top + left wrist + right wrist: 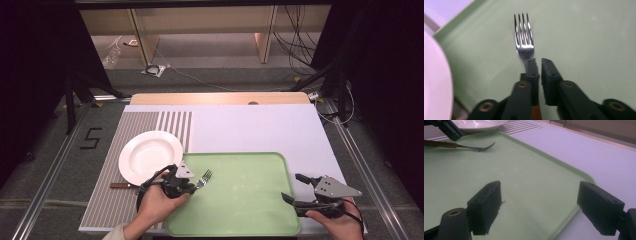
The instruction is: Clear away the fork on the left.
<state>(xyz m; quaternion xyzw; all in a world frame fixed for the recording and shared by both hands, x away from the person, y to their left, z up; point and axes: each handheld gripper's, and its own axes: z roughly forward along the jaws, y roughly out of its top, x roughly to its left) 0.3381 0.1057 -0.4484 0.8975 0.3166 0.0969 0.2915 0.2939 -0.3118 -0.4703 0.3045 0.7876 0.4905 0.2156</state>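
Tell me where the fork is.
In the high view the fork is at the green tray's left edge, tines over the tray, just right of the white plate, in the left gripper.

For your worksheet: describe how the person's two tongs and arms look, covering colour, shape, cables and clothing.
Both the left tongs and the right tongs are black, with two blocky jaws on pivoting links with brass-coloured rivets. Each carries a grey three-cornered plate on top and trails a black cable. A pale sleeve cuff shows at the left wrist.

A silver fork (524, 37) with a brown wooden handle lies tines-forward over the green tray's left edge.
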